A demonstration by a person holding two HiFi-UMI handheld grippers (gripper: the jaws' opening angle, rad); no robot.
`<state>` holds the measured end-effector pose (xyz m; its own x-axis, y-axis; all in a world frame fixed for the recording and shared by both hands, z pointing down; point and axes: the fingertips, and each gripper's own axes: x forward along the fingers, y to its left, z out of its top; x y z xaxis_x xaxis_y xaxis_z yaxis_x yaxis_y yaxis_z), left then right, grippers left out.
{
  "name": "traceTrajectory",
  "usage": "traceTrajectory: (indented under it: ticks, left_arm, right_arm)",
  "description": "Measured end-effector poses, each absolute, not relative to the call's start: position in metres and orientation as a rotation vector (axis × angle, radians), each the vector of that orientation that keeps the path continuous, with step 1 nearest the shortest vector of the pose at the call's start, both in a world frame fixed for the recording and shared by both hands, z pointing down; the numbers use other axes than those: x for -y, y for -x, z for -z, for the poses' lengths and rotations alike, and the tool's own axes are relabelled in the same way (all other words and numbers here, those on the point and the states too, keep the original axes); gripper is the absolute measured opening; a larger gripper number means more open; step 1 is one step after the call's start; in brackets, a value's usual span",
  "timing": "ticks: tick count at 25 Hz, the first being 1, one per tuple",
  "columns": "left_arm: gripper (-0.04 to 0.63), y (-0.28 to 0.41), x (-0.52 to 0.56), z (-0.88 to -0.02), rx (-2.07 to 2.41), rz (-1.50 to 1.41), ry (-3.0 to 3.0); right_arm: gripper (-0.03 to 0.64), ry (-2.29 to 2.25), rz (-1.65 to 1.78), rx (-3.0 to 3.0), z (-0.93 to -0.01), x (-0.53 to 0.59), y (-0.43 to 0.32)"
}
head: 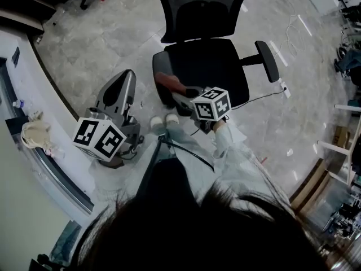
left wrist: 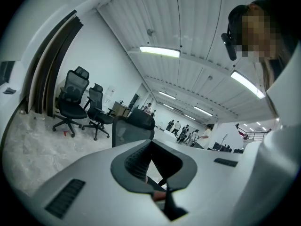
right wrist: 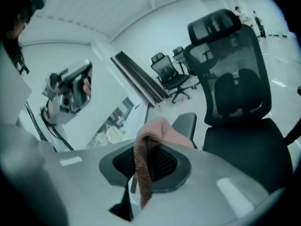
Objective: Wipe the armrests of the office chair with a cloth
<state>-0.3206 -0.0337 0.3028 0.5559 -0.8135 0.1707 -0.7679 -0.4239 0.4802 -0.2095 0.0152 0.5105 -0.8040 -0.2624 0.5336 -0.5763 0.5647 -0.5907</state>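
We see a pinkish-brown terry cloth [right wrist: 153, 135] pinched between the jaws of the right tool [right wrist: 145, 167]. One end hangs down and the rest is bunched just ahead of the tips, over the near armrest [right wrist: 187, 122] of the black mesh-backed office chair [head: 206, 61]. The other armrest [head: 268, 60] sits well beyond the tool.

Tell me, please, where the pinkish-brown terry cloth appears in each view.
Head view: the pinkish-brown terry cloth sits at centre, on the armrest at the seat's left edge.
Left gripper view: cannot tell; there is only a small reddish patch low between the jaws.
Right gripper view: bottom centre, clamped by the right gripper.
Shared landmark: the black mesh office chair.
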Motion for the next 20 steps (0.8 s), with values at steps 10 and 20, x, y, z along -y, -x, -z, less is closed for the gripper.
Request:
traceTrajectory:
  ticks: [10, 20]
  left_arm:
    - [0.003, 0.251, 0.012, -0.278, 0.922, 0.123, -2.449]
    - [0.003, 0.239, 0.014, -0.267, 0.914, 0.121, -2.503]
  right_arm:
    - [0.046, -0.995, -1.023, 2.94, -0.299, 0.018, 0.148]
    - [0.044, -1.139, -0.774, 3.037, -0.238, 0.009, 0.15]
